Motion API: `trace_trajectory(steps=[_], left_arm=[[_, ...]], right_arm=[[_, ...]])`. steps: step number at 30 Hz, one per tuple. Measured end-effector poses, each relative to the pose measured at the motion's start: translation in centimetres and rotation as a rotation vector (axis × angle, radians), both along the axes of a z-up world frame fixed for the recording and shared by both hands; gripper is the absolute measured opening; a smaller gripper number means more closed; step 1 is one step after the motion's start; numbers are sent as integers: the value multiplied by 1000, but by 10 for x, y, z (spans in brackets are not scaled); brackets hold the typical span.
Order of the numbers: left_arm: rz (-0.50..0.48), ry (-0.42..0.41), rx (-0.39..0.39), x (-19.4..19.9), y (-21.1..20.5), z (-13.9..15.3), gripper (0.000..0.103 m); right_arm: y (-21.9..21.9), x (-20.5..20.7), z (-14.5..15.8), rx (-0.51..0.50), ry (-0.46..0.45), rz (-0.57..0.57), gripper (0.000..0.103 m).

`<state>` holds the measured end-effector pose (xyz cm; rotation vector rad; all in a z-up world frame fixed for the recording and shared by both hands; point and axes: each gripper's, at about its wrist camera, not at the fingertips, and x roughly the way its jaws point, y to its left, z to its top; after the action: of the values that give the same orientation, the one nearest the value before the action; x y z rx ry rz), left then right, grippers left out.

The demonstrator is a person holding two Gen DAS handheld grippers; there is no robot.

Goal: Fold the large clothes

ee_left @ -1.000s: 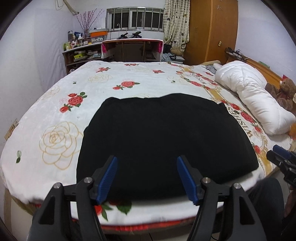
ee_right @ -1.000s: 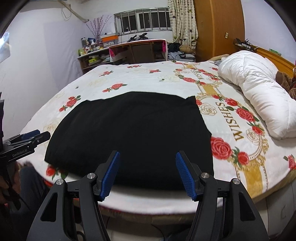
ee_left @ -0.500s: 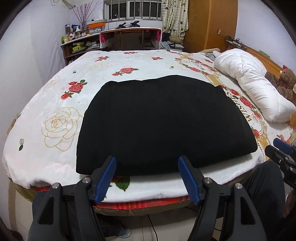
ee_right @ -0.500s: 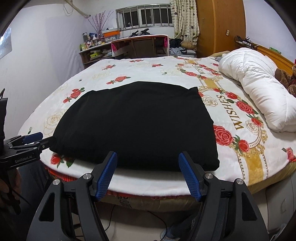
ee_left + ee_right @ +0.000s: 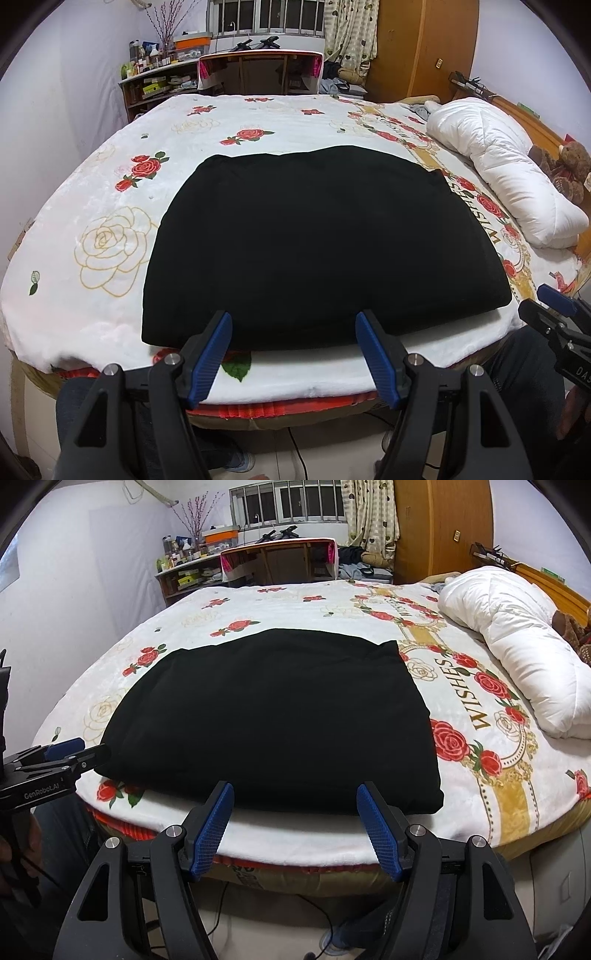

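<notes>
While both tools sit back from the near edge of the bed, the folded black fabric garment (image 5: pixel 325 243) lies flat as a broad rectangle on the white plush bedspread printed with red roses (image 5: pixel 110 206), close to that near edge and untouched by either tool. Left gripper (image 5: pixel 293 325): black frame, blue ribbed pads (image 5: pixel 212 354), tilted downward toward the garment's near hem; jaws spread apart, nothing between them, tips hanging over the strip of bedspread in front of the hem. Right gripper (image 5: pixel 295 797): same build, same downward tilt, jaws released and empty; they have just been opening a little, no cloth between them. Its blue pads (image 5: pixel 376 830) frame the near hem toward the garment's right corner. In the right wrist view the left gripper shows side-on at the left border, beside the garment's near left corner, a hand (image 5: pixel 14 853) partly visible at its handle. In the left wrist view the right gripper's tip enters at the right border, off the bed edge, apart from the garment. A rolled white quilted duvet (image 5: pixel 509 177) lies along the right side of the bed, well apart from the garment, a brown teddy bear (image 5: pixel 565 166) beside it
</notes>
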<state>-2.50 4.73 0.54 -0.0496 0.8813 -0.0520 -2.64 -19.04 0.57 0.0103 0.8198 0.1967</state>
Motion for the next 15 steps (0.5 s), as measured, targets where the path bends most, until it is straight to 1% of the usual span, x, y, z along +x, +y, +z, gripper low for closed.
trace_trajectory(steps=[15], left_arm=[[6, 1, 5, 1, 1, -2, 72]], right_arm=[[1, 1, -2, -1, 6, 0, 69]])
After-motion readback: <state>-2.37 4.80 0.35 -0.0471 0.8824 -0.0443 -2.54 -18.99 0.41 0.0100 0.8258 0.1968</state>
